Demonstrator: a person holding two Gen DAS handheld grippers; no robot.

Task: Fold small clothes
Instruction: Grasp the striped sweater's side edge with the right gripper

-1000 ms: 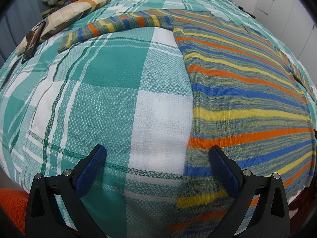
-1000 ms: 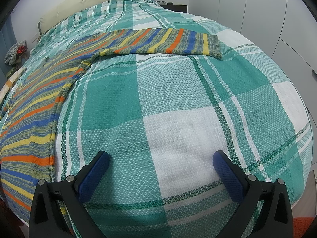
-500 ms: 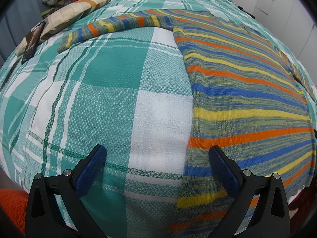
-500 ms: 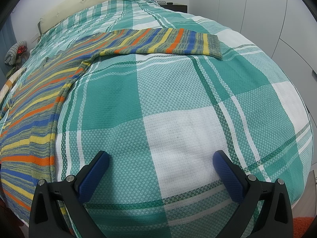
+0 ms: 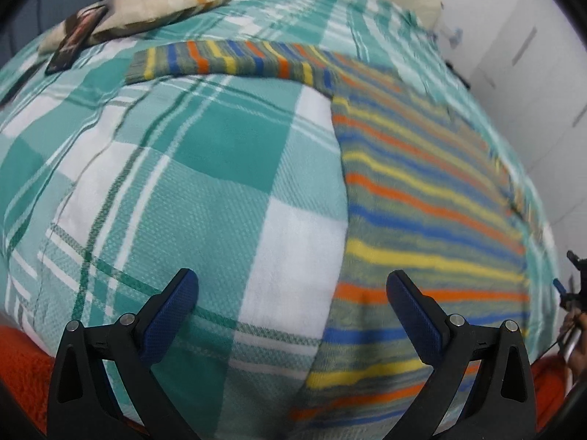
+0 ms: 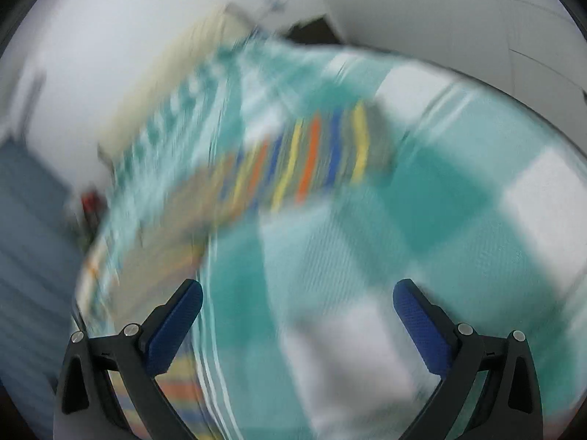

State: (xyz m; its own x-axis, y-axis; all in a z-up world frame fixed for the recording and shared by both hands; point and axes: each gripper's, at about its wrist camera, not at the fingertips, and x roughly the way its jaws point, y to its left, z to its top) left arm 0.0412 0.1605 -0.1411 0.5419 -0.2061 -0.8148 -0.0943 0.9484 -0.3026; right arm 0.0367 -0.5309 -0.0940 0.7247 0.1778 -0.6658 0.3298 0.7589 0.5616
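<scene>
A striped sweater [image 5: 422,198] in yellow, orange, blue and grey lies spread flat on the bed, its left sleeve [image 5: 227,60] stretched out toward the far left. My left gripper [image 5: 291,288] hangs open over the bed's near edge, its right finger above the sweater's hem side. The right wrist view is heavily blurred; there the sweater's right sleeve [image 6: 312,157] lies ahead on the bedspread. My right gripper [image 6: 297,295] is open and holds nothing. The right gripper [image 5: 572,289] also shows at the far right edge of the left wrist view.
The bed carries a green and white checked bedspread [image 5: 205,190]. A patterned pillow [image 5: 146,11] and a dark flat object [image 5: 75,38] lie at the far left. White wardrobe doors [image 5: 532,84] stand on the right. Something orange [image 5: 22,374] lies below the bed's edge.
Both grippers have swung. The left view shifted so the sleeve and pillow sit more central. The right gripper is moving fast, tilting and blurring its view. Both stay open.
</scene>
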